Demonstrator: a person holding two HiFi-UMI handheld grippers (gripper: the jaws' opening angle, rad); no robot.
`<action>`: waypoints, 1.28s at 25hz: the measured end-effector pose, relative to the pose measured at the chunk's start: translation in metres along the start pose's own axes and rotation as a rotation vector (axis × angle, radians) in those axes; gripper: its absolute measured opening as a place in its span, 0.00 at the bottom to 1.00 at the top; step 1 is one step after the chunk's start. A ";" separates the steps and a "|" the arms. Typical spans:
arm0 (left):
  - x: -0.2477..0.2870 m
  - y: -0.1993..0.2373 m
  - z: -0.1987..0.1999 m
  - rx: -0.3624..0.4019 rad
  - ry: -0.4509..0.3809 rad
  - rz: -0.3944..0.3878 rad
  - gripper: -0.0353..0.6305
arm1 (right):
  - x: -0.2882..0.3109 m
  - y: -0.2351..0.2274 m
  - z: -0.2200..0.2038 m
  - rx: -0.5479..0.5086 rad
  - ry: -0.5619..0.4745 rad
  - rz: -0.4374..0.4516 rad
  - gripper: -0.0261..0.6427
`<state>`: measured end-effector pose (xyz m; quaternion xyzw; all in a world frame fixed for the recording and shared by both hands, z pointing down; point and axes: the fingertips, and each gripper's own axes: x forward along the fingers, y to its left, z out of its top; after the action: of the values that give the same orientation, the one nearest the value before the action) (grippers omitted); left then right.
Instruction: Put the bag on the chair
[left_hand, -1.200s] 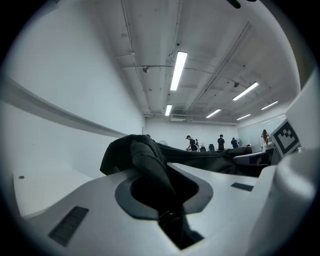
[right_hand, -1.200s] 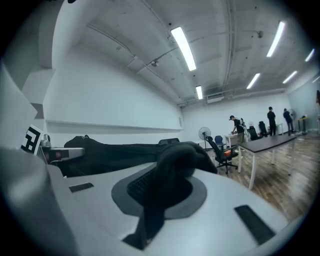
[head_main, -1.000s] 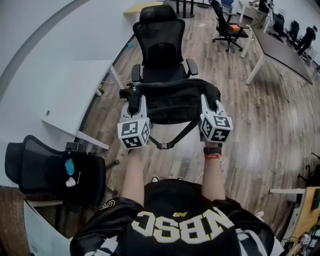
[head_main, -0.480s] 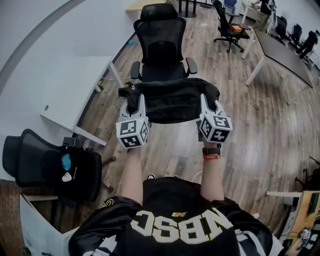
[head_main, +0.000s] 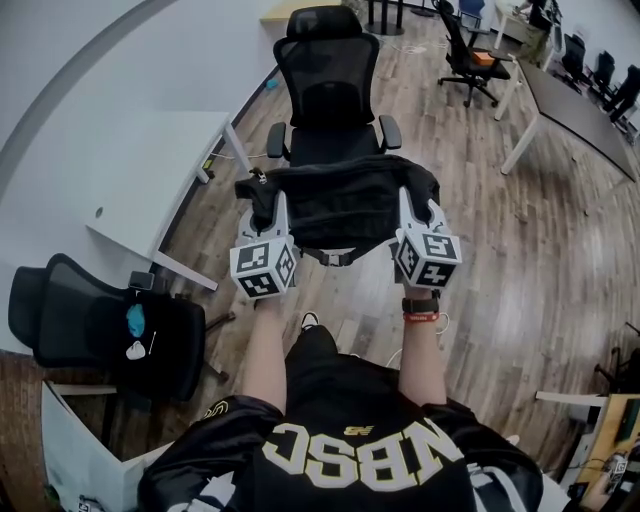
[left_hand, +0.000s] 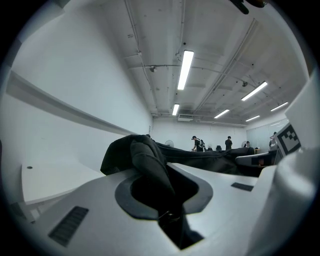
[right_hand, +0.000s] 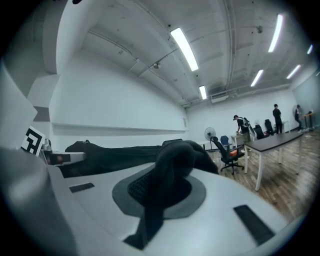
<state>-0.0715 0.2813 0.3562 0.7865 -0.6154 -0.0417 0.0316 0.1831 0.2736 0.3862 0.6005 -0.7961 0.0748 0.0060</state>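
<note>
At far left, a spare black mesh chair (head_main: 100, 335) stands beside a white desk (head_main: 150, 170) on the wood floor (head_main: 520, 260); next to them, the person's left gripper (head_main: 272, 212) reaches forward, its jaws pressed together on a bunched fold at the left end of the black bag (head_main: 340, 200), the cloth rising out between the pads in the left gripper view; the bag hangs stretched between the two grippers, lifted clear of the floor, directly in front of the seat of the black high-backed chair (head_main: 328, 90), which faces the person with both armrests showing; the bag's far edge overlaps the seat's front in the head view, and whether it touches the seat cannot be told; a strap (head_main: 335, 256) with a buckle droops beneath the bag's middle; to the right, the right gripper (head_main: 412, 208) pinches the bag's other end, jaws closed tight on a twisted wad of dark fabric, as the right gripper view shows; a wristwatch (head_main: 423, 300) with a red band beside it sits on the right forearm; farther right and beyond, a long dark table (head_main: 570, 100) on white legs runs along the room, a rolling chair (head_main: 470, 55) with something orange on its seat parked at its near end; several people (left_hand: 200, 142) stand in the distance in both gripper views.
</note>
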 end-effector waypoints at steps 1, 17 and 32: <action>0.004 0.002 -0.003 -0.001 0.003 0.000 0.15 | 0.005 -0.001 -0.004 0.008 0.005 0.003 0.07; 0.199 0.075 -0.023 -0.019 0.061 -0.044 0.15 | 0.197 -0.032 0.004 0.028 0.082 -0.085 0.07; 0.356 0.168 -0.028 -0.049 0.103 -0.054 0.15 | 0.370 -0.029 0.008 0.046 0.122 -0.108 0.07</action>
<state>-0.1458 -0.1048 0.3919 0.8030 -0.5901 -0.0170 0.0814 0.1081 -0.0886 0.4180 0.6370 -0.7587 0.1292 0.0447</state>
